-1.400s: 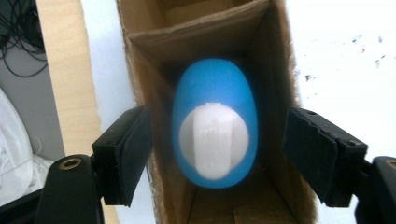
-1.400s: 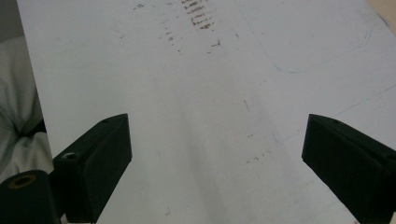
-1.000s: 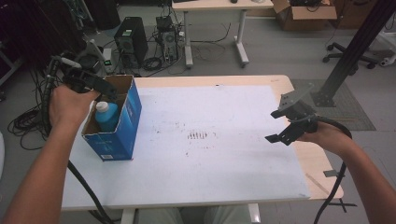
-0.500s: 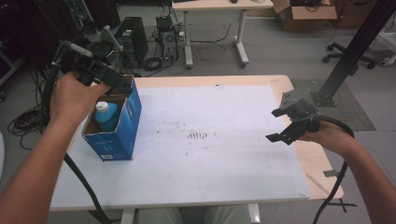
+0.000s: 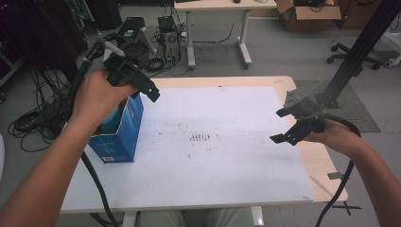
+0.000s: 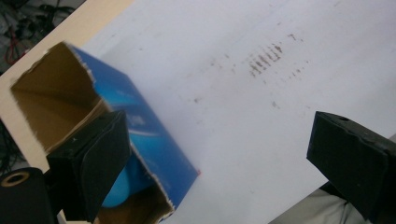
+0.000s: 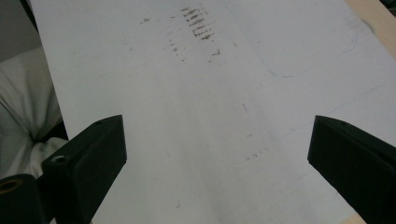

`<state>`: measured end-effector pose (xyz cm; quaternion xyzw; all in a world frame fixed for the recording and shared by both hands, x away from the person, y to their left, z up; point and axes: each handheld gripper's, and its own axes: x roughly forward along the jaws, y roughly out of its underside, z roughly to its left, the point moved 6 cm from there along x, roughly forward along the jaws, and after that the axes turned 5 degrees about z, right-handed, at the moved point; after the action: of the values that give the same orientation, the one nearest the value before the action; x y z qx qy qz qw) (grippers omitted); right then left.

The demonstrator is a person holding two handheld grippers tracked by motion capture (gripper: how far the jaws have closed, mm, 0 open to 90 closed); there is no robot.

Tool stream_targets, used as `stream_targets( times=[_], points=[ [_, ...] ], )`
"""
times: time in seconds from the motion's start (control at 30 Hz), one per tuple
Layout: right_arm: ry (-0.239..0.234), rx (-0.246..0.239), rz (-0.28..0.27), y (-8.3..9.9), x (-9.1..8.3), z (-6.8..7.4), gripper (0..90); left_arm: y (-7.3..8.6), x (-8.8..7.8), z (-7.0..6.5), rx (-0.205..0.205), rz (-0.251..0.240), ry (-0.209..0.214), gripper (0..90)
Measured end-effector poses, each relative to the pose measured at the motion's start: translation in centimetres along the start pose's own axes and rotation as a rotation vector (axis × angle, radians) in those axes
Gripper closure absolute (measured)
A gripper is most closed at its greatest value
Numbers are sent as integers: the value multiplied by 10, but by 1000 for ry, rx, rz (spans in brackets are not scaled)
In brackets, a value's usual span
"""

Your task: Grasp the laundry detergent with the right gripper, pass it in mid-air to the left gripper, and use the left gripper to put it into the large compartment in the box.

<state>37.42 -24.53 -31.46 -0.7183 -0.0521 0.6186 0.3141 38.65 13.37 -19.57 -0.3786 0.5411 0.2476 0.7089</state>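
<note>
Both tongs agape, empty; left tongs (image 5: 142, 87) just widened above upright blue box (image 5: 120, 137), mouth up.

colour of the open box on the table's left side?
Blue outside, plain brown cardboard inside: box, seen best in the left gripper view.

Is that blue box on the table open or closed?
Open: the blue box shows its brown inside, with a blue bottle in it.

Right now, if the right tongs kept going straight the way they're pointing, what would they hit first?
Most likely the white sheet that covers the table. The right tongs are open with nothing between them, aimed down at a bare stretch of it, short of the brown smudges. Depth is hard to judge.
</note>
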Motion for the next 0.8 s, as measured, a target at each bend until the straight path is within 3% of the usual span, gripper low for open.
stream_targets(
  times=[0.3,0.8],
  points=[
    [-3,-5,29,-1,0,-1,35,-15,19,-20,89,13,36,63],
    [-11,-5,74,-9,-1,-1,34,-24,39,-31,185,31,70,58]
  ],
)
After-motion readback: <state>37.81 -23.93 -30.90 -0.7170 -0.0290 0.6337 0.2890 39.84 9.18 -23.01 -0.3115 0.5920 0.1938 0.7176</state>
